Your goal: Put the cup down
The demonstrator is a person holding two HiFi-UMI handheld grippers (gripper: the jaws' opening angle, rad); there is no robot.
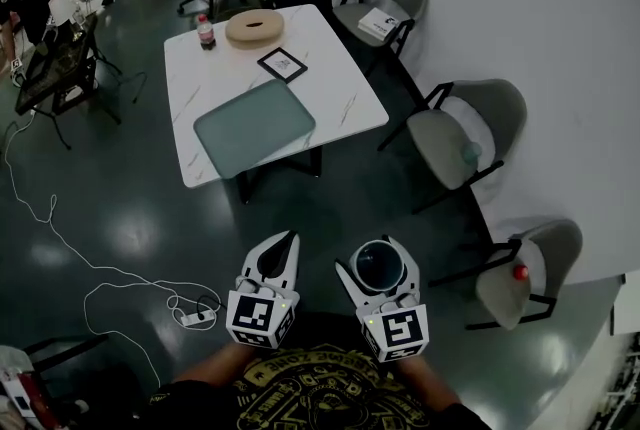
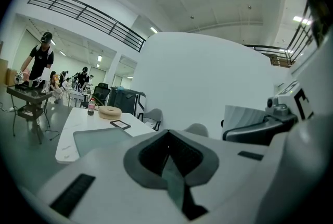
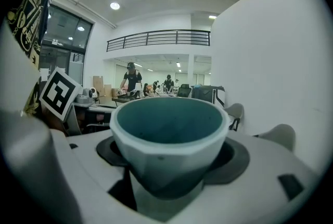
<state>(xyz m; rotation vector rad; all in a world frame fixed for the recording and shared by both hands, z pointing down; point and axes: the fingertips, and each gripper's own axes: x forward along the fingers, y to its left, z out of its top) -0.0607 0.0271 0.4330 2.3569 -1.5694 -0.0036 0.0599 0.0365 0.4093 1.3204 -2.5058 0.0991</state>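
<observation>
Left gripper (image 1: pixel 284 250): jaws clenched together, nothing between them. Right gripper (image 1: pixel 378 270): jaws grasping the cup (image 3: pixel 169 132), upright, over open floor, well short of the far table (image 1: pixel 335 68). Set-down not done; approach, placement and release judged outstanding.

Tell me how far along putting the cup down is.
Done: the cup is clamped upright in the right hand-held gripper. In hand: it is held over the floor, short of the table. Left: reach a surface, likely the table, set it down and release. The left hand-held gripper is shut and empty.
</observation>
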